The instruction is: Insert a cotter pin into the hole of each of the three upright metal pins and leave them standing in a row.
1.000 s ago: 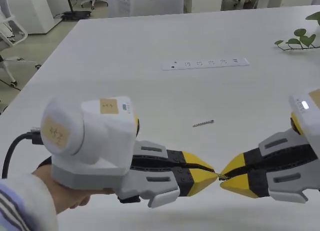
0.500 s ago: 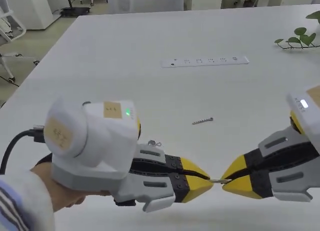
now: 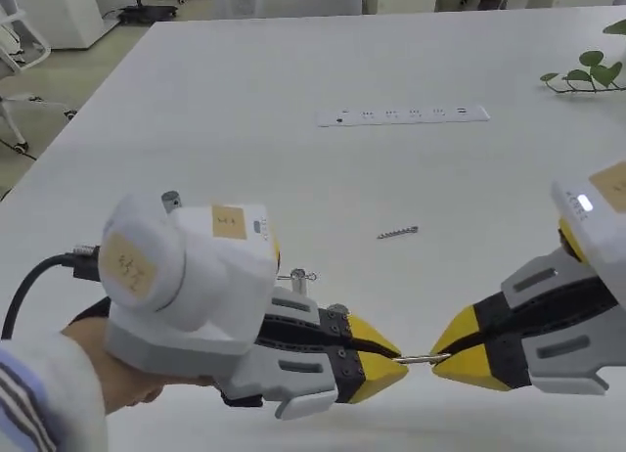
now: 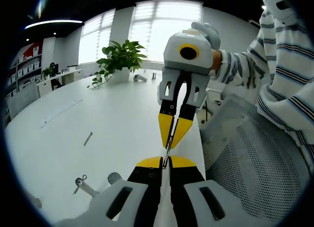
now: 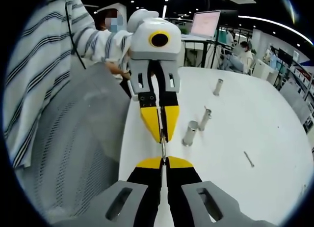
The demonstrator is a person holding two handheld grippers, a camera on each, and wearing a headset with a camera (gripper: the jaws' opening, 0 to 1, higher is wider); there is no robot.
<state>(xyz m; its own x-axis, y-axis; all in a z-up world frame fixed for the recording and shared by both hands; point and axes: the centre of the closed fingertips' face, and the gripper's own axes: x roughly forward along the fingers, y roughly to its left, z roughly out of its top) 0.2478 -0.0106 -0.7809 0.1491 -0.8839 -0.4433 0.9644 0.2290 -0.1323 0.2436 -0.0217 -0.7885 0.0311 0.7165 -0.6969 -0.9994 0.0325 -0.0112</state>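
A thin cotter pin spans the small gap between my two grippers, low over the table's near edge. My left gripper is shut on one end and my right gripper is shut on the other. In the left gripper view my own jaws meet the right gripper tip to tip along the cotter pin. Three upright metal pins stand behind: a far one, a middle one with a cotter pin through it, and a near one partly hidden by the left gripper.
A loose cotter pin lies mid-table. A white power strip sits farther back and a plant sprig at the far right. In the right gripper view, the upright pins stand right of the left gripper.
The two grippers have drawn slightly apart, so more of the cotter pin now shows between their tips. The left gripper sits a little lower, uncovering the upright pins behind it.
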